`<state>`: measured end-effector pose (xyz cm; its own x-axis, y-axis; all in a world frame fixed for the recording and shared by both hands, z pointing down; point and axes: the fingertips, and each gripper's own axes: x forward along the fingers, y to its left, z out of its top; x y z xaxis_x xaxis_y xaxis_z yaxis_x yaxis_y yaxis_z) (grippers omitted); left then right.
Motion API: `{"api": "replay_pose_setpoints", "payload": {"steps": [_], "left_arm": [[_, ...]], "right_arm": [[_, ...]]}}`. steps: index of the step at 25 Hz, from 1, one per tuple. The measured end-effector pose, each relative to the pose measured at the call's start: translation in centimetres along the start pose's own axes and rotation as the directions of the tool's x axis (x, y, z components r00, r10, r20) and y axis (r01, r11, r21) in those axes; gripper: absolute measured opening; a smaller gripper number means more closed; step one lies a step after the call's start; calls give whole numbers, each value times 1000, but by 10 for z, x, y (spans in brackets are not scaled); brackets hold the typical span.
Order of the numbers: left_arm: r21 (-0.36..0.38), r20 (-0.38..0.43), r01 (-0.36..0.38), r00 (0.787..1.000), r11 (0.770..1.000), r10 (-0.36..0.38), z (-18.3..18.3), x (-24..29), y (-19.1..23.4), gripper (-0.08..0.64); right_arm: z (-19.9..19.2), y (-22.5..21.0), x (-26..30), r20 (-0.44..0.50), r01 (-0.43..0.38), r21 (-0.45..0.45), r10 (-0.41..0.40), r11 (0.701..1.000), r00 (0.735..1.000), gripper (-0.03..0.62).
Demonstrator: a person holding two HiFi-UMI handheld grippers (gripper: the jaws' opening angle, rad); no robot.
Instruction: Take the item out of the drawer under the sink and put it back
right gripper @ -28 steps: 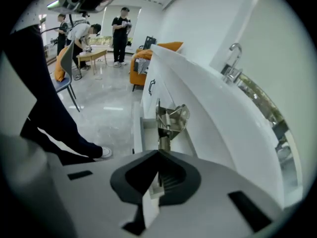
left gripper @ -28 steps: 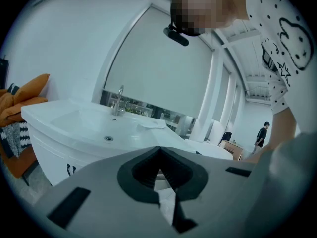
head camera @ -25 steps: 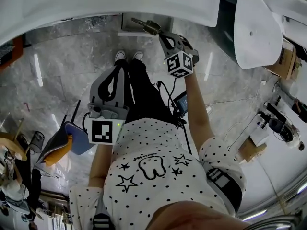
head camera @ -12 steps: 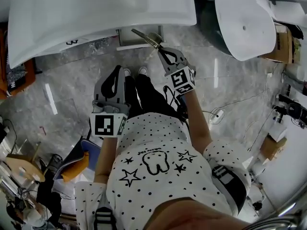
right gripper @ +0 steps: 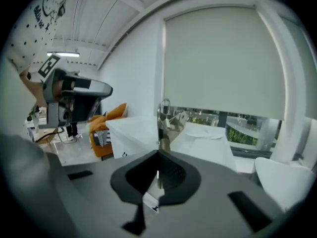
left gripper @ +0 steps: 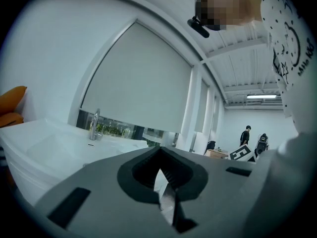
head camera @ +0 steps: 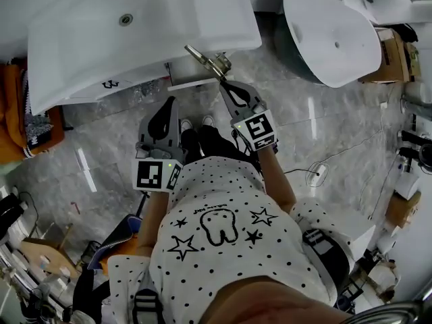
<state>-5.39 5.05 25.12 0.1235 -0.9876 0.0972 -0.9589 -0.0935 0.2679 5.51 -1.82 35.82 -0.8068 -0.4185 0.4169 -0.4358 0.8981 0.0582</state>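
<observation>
My right gripper [head camera: 226,81] is shut on a chrome metal fitting [head camera: 206,59], which sticks out past the jaw tips toward the front rim of the white sink [head camera: 81,52]. In the right gripper view the fitting [right gripper: 163,117] stands up just beyond the closed jaws of that gripper [right gripper: 158,155]. A pale drawer edge [head camera: 194,82] shows under the sink's rim, below the fitting. My left gripper [head camera: 164,108] hangs left of the right one, over the person's feet, with its jaws together and nothing between them; its own view shows this gripper [left gripper: 159,170] aimed across the sink top.
A white oval basin [head camera: 334,32] stands at the right. Orange cloth [head camera: 13,106] sits at the left of the sink. A cable and socket [head camera: 317,174] lie on the grey marble floor. A tap [left gripper: 94,125] stands on the sink.
Both grippers have risen, the right one more, still holding the fitting and rolled at the wrist. The sink's top and drain have come into the head view.
</observation>
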Motion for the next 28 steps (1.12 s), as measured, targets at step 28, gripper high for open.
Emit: {"api": "replay_pose_setpoints", "payload": {"steps": [28], "left_arm": [[68, 45, 45, 998, 997, -48, 21, 5, -14, -5]], "right_arm": [[75, -2, -54, 222, 69, 80, -86, 994, 971, 12]]}}
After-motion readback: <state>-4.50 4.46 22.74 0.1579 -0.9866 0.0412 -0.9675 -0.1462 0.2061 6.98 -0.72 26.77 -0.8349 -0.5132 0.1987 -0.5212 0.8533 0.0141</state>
